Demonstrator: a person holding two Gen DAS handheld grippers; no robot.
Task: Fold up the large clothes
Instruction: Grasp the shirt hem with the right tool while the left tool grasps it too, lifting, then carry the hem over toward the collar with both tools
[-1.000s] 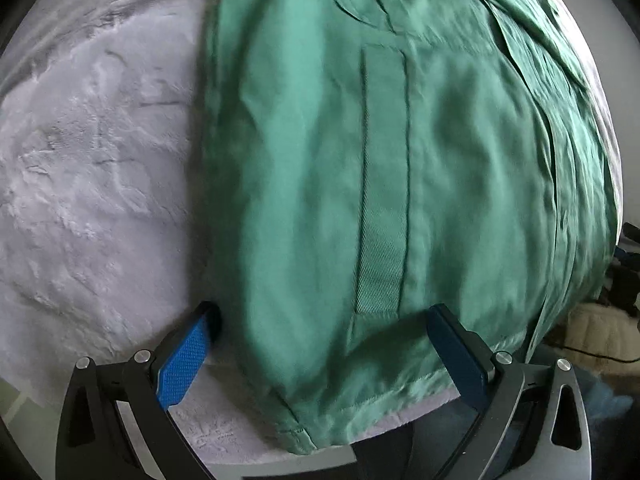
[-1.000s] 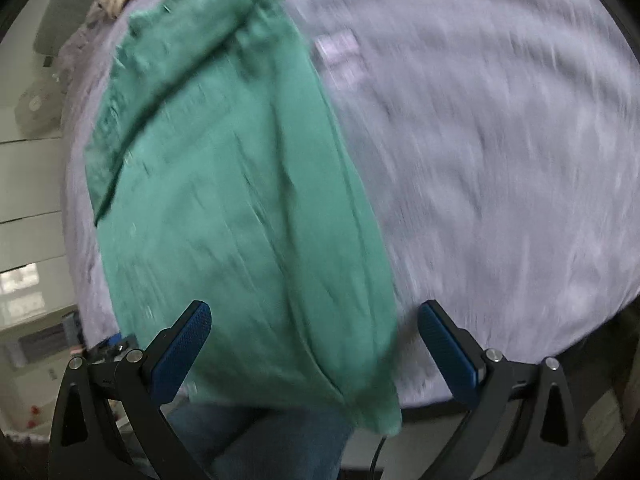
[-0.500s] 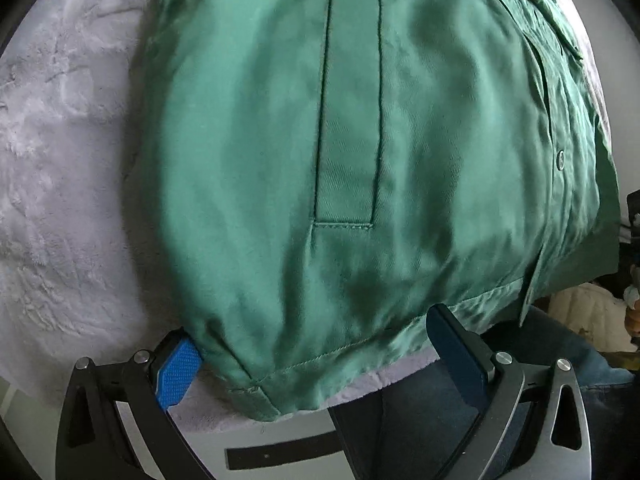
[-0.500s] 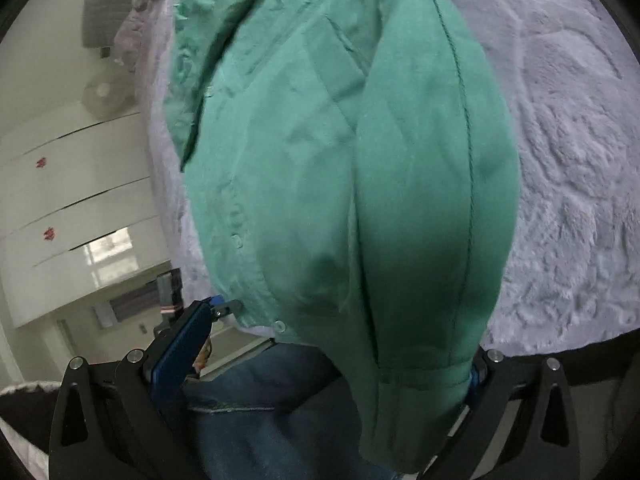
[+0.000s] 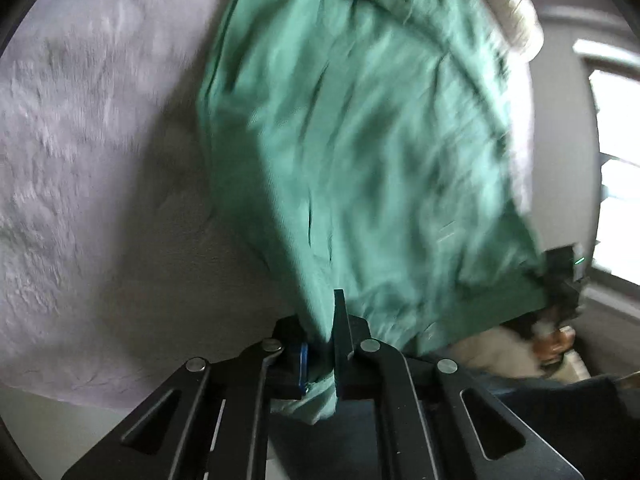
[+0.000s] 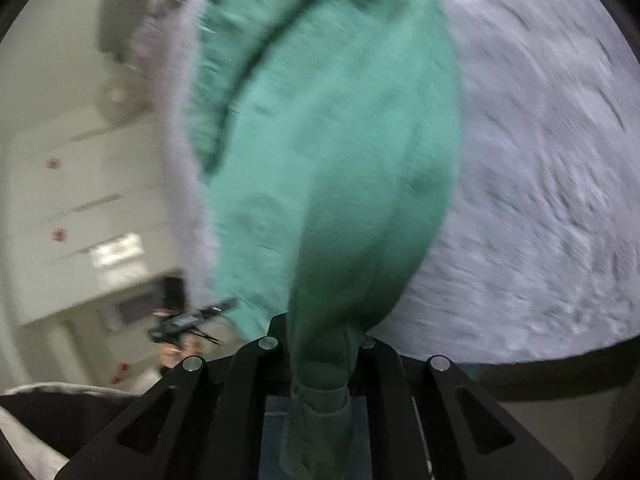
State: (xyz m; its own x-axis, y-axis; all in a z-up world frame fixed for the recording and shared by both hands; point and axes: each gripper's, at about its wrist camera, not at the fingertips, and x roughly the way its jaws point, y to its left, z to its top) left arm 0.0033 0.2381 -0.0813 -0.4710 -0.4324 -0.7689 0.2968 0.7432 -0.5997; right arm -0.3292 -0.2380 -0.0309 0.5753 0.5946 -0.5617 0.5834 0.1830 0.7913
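While a pale fuzzy blanket (image 5: 80, 160) spreads beneath it, the green shirt (image 5: 360, 140) hangs bunched in both just-closed grippers, left gripper (image 5: 322, 356) and right gripper (image 6: 320, 368) clamping its hem.

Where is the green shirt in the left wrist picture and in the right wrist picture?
Left wrist view: the green shirt fills the centre and upper right, its hem pinched in the left gripper.
Right wrist view: the shirt fills the centre, bunched into the right gripper.
Shared landmark: the grey fluffy blanket underneath.

A pale fluffy blanket (image 5: 80, 168) covers the bed; bright window (image 5: 616, 168) on the right, white cabinets (image 6: 80, 216) at left.
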